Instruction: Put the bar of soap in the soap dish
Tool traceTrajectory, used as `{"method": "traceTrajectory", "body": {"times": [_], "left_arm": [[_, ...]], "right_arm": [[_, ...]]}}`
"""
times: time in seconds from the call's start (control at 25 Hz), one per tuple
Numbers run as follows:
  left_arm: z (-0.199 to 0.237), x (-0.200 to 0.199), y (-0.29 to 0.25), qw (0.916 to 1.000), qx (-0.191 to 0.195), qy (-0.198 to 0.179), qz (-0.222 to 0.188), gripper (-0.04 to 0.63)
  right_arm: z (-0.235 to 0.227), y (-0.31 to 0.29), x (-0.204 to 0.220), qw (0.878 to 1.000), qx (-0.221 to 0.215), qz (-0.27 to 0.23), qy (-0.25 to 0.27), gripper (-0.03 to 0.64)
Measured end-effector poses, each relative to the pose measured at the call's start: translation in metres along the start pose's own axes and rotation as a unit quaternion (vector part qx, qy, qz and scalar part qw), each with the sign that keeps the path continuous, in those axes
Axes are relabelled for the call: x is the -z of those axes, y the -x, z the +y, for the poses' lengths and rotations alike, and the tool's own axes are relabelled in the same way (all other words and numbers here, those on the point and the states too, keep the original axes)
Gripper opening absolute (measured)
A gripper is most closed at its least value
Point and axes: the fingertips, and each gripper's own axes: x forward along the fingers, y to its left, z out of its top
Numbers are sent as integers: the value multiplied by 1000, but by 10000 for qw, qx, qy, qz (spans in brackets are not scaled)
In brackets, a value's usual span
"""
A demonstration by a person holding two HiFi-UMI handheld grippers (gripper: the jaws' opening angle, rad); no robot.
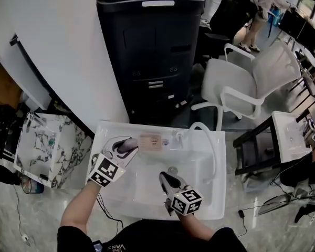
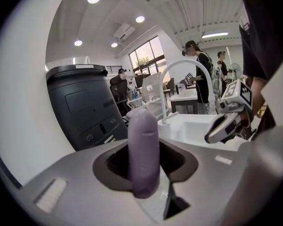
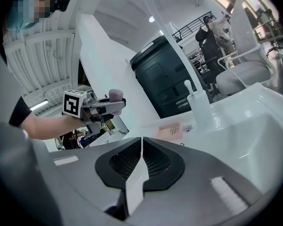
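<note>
A purple bar of soap [image 2: 143, 154] stands on end between the jaws of my left gripper [image 2: 143, 173], which is shut on it. In the head view this gripper [image 1: 125, 147] holds the soap [image 1: 128, 145] over the left rim of the white sink [image 1: 115, 127], just left of the tan perforated soap dish [image 1: 150, 141]. The dish [image 3: 170, 129] lies flat on the sink's back ledge. My right gripper [image 1: 165, 178] hangs over the basin with its jaws shut and nothing between them [image 3: 141, 159].
A curved white faucet [image 1: 207, 135] arches over the basin's right side, with a small white bottle [image 3: 198, 105] at its base. A tall black machine [image 1: 149, 46] stands behind the sink. A white chair [image 1: 252, 83] is at the right.
</note>
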Motion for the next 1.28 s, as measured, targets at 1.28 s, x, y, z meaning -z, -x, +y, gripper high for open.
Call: {"method": "traceTrajectory", "body": {"times": [1.28], "left_arm": [[-23, 98, -130, 9759, 892, -735, 1851, 195]], "right_arm": [[-63, -72, 33, 9976, 133, 462, -505, -5]]}}
